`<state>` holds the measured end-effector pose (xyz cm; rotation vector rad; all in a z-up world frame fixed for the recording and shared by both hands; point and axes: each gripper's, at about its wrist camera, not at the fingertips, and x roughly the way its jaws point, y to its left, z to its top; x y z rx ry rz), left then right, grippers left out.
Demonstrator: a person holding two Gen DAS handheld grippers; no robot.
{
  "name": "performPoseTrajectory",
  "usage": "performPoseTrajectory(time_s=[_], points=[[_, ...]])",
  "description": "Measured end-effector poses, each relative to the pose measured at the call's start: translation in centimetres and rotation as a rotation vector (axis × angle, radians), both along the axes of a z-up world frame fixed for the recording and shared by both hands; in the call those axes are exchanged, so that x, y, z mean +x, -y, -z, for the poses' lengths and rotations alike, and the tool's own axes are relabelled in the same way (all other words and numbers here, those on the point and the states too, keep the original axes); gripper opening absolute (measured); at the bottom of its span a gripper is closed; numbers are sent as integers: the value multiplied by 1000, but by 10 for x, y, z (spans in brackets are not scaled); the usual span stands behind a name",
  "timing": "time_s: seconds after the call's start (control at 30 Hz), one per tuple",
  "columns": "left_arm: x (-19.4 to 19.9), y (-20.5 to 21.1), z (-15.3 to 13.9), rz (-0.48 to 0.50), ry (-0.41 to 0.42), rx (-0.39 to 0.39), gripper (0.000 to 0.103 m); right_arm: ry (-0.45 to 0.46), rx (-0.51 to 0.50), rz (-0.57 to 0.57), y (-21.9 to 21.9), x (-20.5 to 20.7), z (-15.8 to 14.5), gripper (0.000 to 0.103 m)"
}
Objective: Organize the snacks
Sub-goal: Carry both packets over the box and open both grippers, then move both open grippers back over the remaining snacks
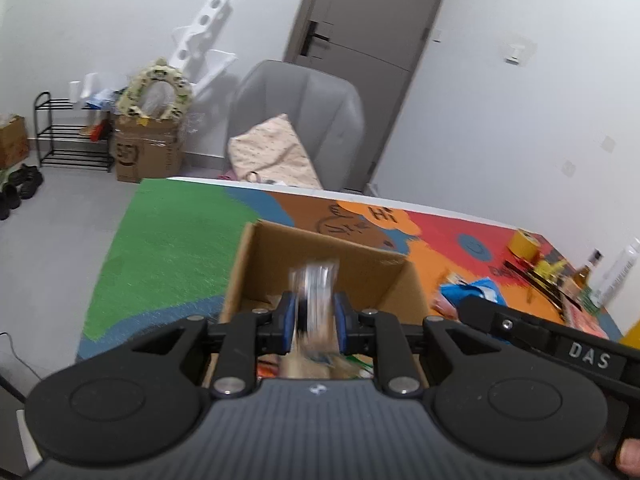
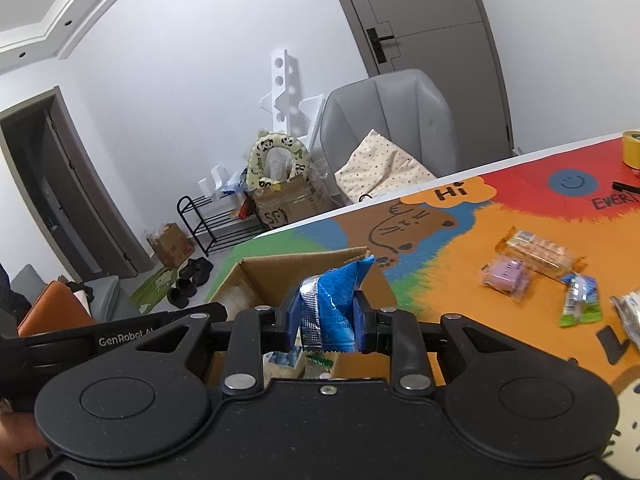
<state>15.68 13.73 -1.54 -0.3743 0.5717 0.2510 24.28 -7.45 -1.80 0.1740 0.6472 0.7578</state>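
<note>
**Both tools loaded over the snack box**

My left tool [image 1: 316, 320] is pinching a clear, silvery snack packet [image 1: 316, 284], too blurred for me to read any print on it. It stands upright between the blue pads, above the open cardboard box [image 1: 256, 264], whose far wall sits at 12 o'clock from the tool. More wrappers lie in the box bottom, but I cannot tell them apart.

My right tool [image 2: 326, 320] is pressed onto a blue foil packet [image 2: 336, 300] with a silver crimped edge; its top corner sticks up toward 1 o'clock. In this view it hangs over the same box, at the near right corner.

On the desk [image 2: 460, 280], at 2 to 3 o'clock of the right tool, loose snacks lie on the colourful mat: an orange-wrapped biscuit bar [image 2: 538, 254], a purple packet [image 2: 505, 276] just beside it, and a green-and-blue packet [image 2: 580, 300].

Writing I can read: "Hi" [image 2: 451, 192] on the mat's orange cloud, "GenRobot" [image 2: 122, 338] on the left tool's arm seen from the right, "DAS" [image 1: 589, 355] on the right tool's arm.
</note>
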Motion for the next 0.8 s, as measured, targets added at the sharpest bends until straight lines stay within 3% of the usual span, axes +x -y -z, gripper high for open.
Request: performPoseTrajectory(time_s=[0.13, 0.27, 0.33, 0.4, 0.47, 0.53, 0.8], points=[[5, -14, -1, -15, 2, -32, 24, 3, -9, -10, -11, 7, -3, 25], [6, -20, -4, -27, 9, -26, 42, -1, -7, -21, -20, 14, -5, 26], [5, -21, -6, -35, 16, -25, 52, -2, 2, -38, -23, 16, -5, 32], [5, -22, -6, -47, 19, -18, 62, 0, 2, -34, -24, 17, -5, 51], [4, -22, -6, -61, 16, -12, 70, 4, -1, -20, -23, 17, -5, 62], [5, -23, -4, -77, 11, -13, 75, 7, -3, -10, -19, 17, -3, 64], [11, -4, -3, -104, -24, 14, 89, -8, -4, 46, 12, 22, 6, 89]])
